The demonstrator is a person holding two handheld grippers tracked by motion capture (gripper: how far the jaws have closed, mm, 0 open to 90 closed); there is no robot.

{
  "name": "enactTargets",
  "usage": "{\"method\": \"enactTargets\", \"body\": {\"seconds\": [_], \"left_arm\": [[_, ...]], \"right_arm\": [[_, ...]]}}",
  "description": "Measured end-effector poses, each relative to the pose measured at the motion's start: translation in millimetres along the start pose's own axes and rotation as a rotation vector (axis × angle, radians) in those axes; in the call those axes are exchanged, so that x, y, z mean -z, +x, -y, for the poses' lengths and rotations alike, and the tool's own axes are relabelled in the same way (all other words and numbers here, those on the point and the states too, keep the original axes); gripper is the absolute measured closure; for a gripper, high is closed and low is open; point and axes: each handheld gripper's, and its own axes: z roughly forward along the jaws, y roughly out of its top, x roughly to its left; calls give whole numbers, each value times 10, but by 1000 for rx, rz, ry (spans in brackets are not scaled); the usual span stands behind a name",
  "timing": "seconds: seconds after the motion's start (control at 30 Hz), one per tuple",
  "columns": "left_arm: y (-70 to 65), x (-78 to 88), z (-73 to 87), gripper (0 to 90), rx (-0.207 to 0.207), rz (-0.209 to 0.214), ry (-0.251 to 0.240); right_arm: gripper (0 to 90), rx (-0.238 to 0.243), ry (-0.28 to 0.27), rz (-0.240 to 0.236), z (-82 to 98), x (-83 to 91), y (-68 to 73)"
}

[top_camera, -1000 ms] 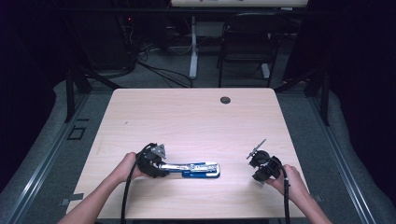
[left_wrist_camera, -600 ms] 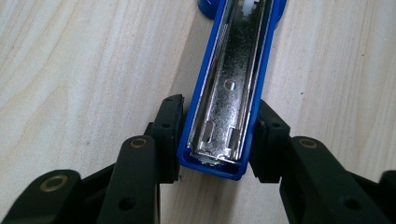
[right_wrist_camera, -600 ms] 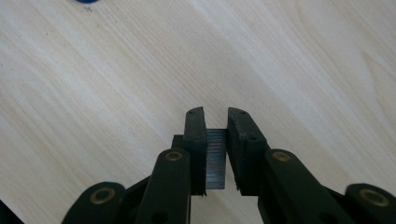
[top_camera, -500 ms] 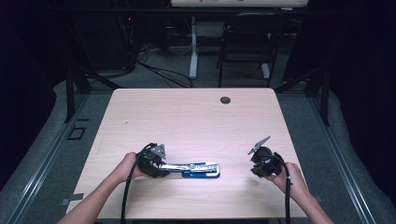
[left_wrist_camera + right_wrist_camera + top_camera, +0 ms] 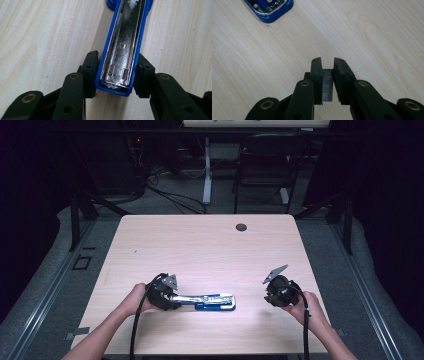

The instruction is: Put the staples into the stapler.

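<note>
Blue stapler (image 5: 210, 301) lies opened flat near the desk's (image 5: 200, 245) front edge, left tongs (image 5: 116, 75) clamping its end; right tongs (image 5: 327, 75) pinch a staple strip (image 5: 327, 85). No legible markings.

a blue stapler (image 5: 123, 50) with a silver metal channel, grey striped staples (image 5: 327, 85), pale wood-grain table (image 5: 200, 245), black grippers.

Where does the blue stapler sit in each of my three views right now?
High view: stapler lies near the front edge, centre-left, left gripper at its end.
Left gripper view: centre, open, clamped between the jaws.
Right gripper view: top-left corner.
Shared landmark: wooden table.
</note>
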Motion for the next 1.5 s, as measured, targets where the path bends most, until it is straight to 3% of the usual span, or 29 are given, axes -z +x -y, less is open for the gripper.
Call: {"method": "enactTargets", "body": {"seconds": [0.53,0.57,0.6,0.63,0.7,0.73,0.77,0.8,1.13,1.5], "left_arm": [[-10,7,-5,609,-7,-9,-3],[-11,8,-4,610,-7,-9,-3],[-12,8,-4,609,-7,-9,-4],[-12,8,-4,610,-7,-9,-4],[-11,8,-2,609,-8,-9,-5],[-11,8,-2,610,-8,-9,-4],[-13,8,-3,610,-8,-9,-5],[-12,7,-3,609,-8,-9,-5],[-8,6,2,610,-11,-6,-8],[-1,5,4,611,-16,-3,-10]], "right_arm": [[787,29,-28,-22,-143,-56,-68],[787,39,-24,-63,-159,-59,-87],[787,34,-39,-33,-179,-68,-68],[787,14,-153,-42,-173,-152,-51],[787,13,-168,-51,-204,-165,-43],[787,23,-170,-48,-218,-171,-44],[787,47,-50,-49,-260,-93,-53],[787,56,-45,-50,-272,-94,-51],[787,60,-86,-89,-412,-121,-73],[787,112,-96,-122,-647,-216,-28]]}}
